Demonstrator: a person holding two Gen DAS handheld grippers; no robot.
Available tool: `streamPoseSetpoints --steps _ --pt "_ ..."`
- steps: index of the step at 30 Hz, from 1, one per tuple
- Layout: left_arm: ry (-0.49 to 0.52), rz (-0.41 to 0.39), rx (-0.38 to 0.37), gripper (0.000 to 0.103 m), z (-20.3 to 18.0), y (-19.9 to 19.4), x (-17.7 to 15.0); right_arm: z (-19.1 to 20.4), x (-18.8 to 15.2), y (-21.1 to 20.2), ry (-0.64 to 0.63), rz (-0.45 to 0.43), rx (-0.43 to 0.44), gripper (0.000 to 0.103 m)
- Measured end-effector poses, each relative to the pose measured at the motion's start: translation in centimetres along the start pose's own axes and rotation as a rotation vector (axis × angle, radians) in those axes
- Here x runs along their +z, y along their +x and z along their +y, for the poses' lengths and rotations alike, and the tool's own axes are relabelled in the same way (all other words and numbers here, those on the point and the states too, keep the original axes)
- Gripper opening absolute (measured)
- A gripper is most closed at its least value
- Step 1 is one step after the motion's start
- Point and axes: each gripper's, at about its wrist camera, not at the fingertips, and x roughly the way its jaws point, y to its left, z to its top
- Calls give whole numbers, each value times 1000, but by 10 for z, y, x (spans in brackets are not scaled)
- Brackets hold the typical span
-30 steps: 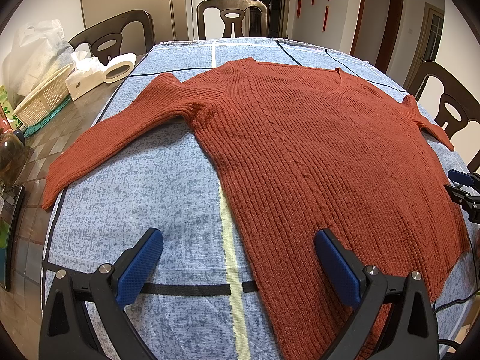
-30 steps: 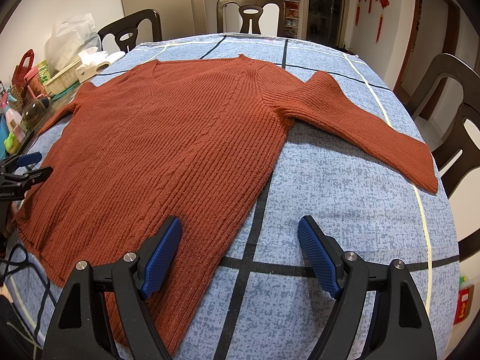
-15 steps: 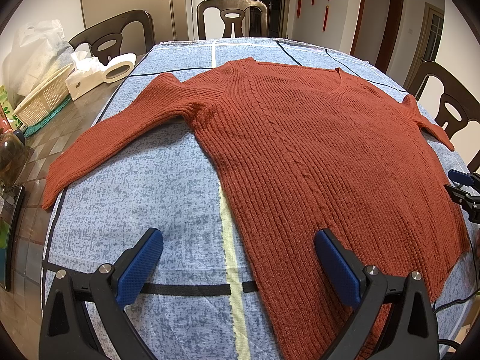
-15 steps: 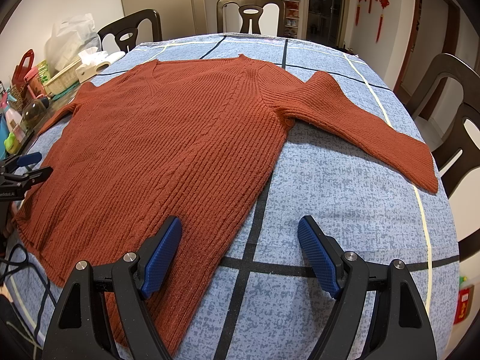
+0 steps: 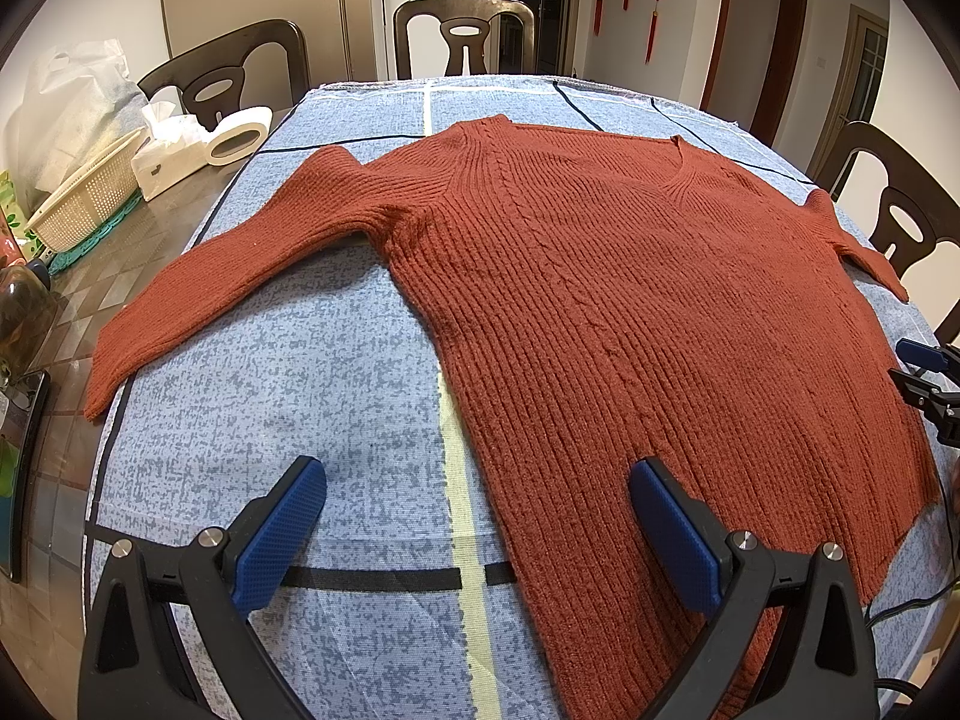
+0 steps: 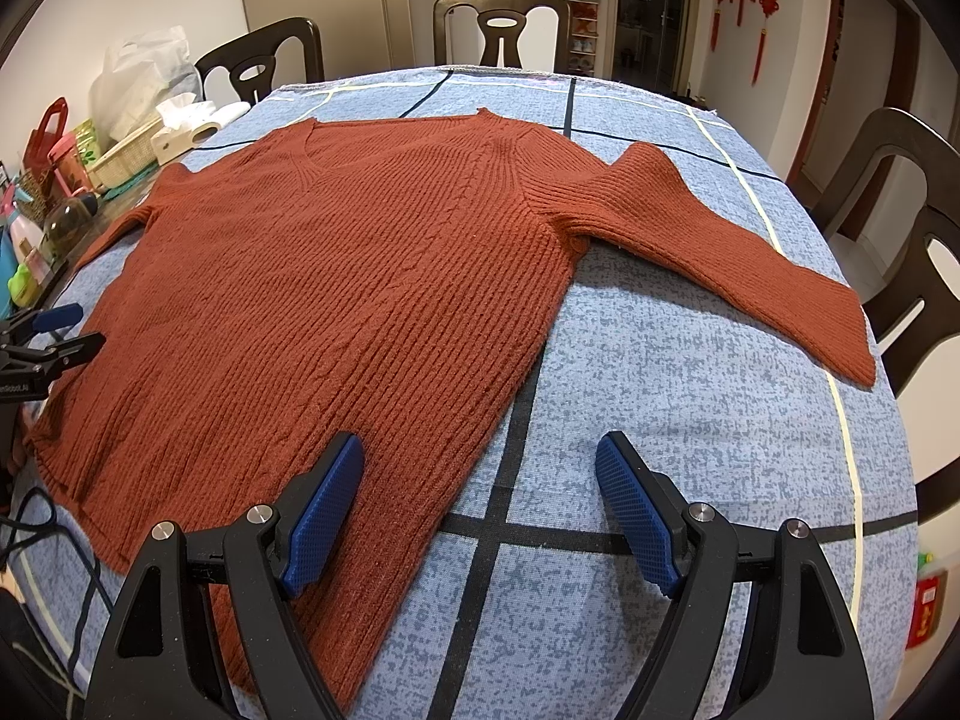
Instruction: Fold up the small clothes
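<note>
My left hand-held gripper [image 5: 477, 528] hangs with its jaws spread wide and nothing between them, low at 6 o'clock in its own view; the blue pads [image 5: 279, 540] straddle the sweater's near side edge, one over bare cloth, the other over the knit; my right hand-held gripper [image 6: 480, 504] is likewise agape and empty, one pad above the hem corner, the other above the blue speckled cover [image 6: 690, 420] of the tabletop.

The rust-red sweater [image 5: 630, 312] lies flat and face up across the tabletop, hem nearest me, V-neck towards 12 o'clock, body unfolded; one sleeve [image 5: 228, 276] runs out to 9 o'clock in the left view, its cuff reaching the cover's edge; the other sleeve [image 6: 720, 240] stretches towards 3 o'clock in the right view.

I judge the ribbed knit to be soft, thick and limp, fairly weighty for its size, grippy against the cloth beneath and apt to stretch or drag if pulled by one point; I would pinch a cuff or the shoulder seam through both layers and lift before carrying it across, since folding has not yet begun.

Farther off, at 10 o'clock, stand a tissue box [image 5: 171, 153] and a white basket [image 5: 90, 204]; beyond, dark chairs [image 5: 465, 36] ring the tabletop.
</note>
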Motion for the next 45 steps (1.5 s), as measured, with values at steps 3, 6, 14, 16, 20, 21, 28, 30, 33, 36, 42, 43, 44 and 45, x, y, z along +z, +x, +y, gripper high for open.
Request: streamPoseSetpoints --steps 3,6,14,16,20,21,28,30,33,36,42,43,44,45 --pt "0 0 0 103 0 0 0 0 0 0 0 0 0 80" --pt "0 0 0 103 0 0 0 0 0 0 0 0 0 80" --pt "0 0 0 103 0 0 0 0 0 0 0 0 0 80" --pt "0 0 0 103 0 0 0 0 0 0 0 0 0 80" --pt "0 0 0 103 0 0 0 0 0 0 0 0 -1 80" --pt "0 0 0 103 0 0 0 0 0 0 0 0 0 80" --pt "0 0 0 103 0 0 0 1 0 0 0 0 -1 80" --pt "0 0 0 103 0 0 0 2 1 0 0 0 -1 80" --pt "0 0 0 103 0 0 0 4 2 0 -1 0 -1 80" --pt "0 0 0 103 0 0 0 5 2 0 2 0 -3 80" --pt "0 0 1 103 0 0 0 3 1 0 4 2 -9 80" --pt "0 0 1 103 0 0 0 3 2 1 5 3 -10 80" --pt "0 0 1 103 0 0 0 3 2 1 6 4 -12 80" --pt "0 0 1 103 0 0 0 3 1 0 8 5 -13 80"
